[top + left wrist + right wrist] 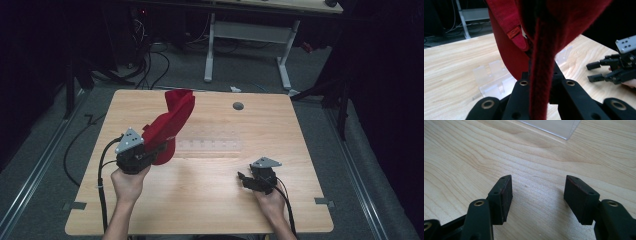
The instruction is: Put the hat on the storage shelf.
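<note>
A red cloth hat [172, 122] is held up above the left half of the wooden table [210, 200]. My left gripper [150, 150] is shut on its edge, and the red fabric [541, 75] runs pinched between the black jaws, with a small orange label [514, 33] on its inner band. My right gripper [245, 177] rests low at the table's right front, open, and its two pads [506, 195] stand wide apart over bare wood with nothing between them. From the left gripper view the right gripper [596, 72] appears farther off, at the right.
A clear plastic rack [210, 145] lies flat at the table's middle, just right of the hat; its corner [559, 130] lies ahead of the right gripper. A grey round cap [238, 106] sits near the far edge. A white desk frame [250, 45] and cables stand beyond.
</note>
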